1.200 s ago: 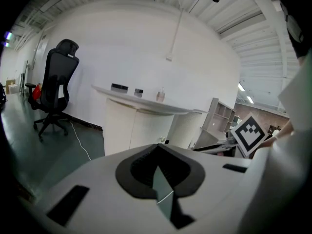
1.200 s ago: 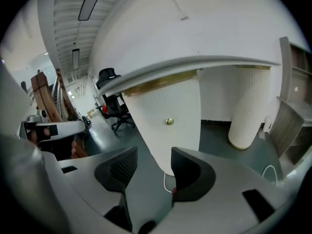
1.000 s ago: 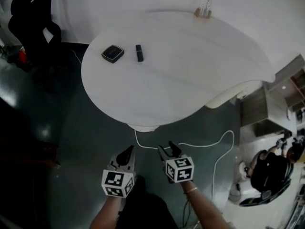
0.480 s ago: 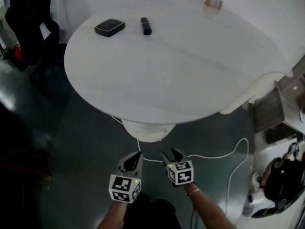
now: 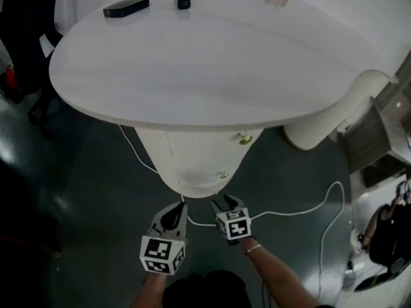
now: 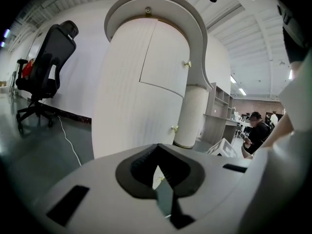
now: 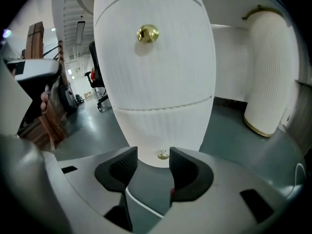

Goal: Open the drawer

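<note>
White drawer [image 5: 196, 169] is coming into fuller view at frame centre, under the worktop [image 5: 192, 69]. The right hand-held gripper [image 7: 153, 160] is hovering spread before its brass knob [image 7: 163, 154], nearer than earlier; the left hand-held gripper [image 6: 157, 167] is staying pressed together.

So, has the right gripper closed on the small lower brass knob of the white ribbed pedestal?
No, the right gripper has its jaws apart, and the small brass knob shows beyond the gap, untouched.
</note>
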### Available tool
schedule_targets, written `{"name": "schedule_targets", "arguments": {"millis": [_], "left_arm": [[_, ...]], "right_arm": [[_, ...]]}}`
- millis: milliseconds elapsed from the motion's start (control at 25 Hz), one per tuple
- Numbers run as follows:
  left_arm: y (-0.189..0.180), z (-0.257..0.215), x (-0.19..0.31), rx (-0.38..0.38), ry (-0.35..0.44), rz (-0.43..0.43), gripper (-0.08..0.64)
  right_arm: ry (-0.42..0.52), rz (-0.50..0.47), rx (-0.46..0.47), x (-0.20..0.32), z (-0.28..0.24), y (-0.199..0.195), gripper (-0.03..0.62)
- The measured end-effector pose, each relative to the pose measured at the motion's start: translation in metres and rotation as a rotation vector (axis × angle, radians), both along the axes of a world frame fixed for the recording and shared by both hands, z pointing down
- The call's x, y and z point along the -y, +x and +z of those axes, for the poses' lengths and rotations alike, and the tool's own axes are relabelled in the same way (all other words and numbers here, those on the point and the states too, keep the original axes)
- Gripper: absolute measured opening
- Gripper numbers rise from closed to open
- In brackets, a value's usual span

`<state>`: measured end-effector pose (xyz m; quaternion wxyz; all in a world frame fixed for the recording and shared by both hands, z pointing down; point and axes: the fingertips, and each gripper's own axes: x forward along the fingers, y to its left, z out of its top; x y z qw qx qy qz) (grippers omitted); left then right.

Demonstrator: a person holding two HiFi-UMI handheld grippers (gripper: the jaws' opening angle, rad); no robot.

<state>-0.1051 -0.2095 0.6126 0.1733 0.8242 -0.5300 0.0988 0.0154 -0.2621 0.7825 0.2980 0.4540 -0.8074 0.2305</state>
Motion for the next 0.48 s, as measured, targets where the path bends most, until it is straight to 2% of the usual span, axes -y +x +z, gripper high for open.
{"name": "schedule_targets", "arguments": {"millis": [240, 480], "left_arm": [[0.003, 0.026, 0.005, 0.0, -0.023, 0.002, 0.003], [0.009, 0.05, 0.005, 0.044, -0.049, 0.017, 0.003]], "right_arm": [[-0.031, 0.027, -0.064, 0.012, 0.034, 0.002, 0.198], [-0.017, -0.011, -0.075, 0.023, 0.051, -0.012, 0.198]]}}
